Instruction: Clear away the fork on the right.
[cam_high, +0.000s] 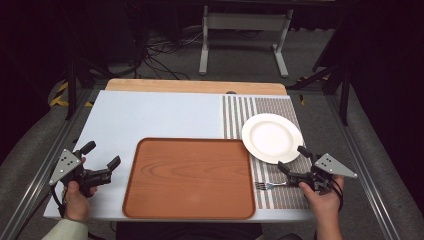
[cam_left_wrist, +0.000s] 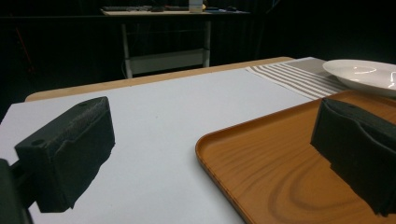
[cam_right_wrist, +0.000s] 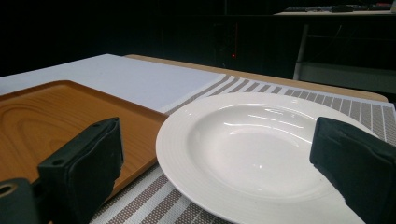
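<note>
A brown wooden tray (cam_high: 190, 177) lies at the front middle of the table, bare inside. A white deep plate (cam_high: 272, 137) rests on the striped placemat (cam_high: 280, 195) to the tray's right, and a fork (cam_high: 270, 185) lies on the mat just in front of the plate. My left gripper (cam_high: 101, 156) stands open to the left of the tray with nothing between its jaws; in the left gripper view it (cam_left_wrist: 210, 154) faces the tray's corner (cam_left_wrist: 280, 172). My right gripper (cam_high: 293, 159) is open just before the plate's near rim (cam_right_wrist: 247, 154), beside the fork, jaws empty.
A pale blue board (cam_high: 155, 117) covers the table, with a wooden strip (cam_high: 195, 86) along its far edge. Metal rails run down both sides. Beyond the table stand a white frame (cam_high: 245, 37) and loose cables (cam_high: 160, 55) on the floor.
</note>
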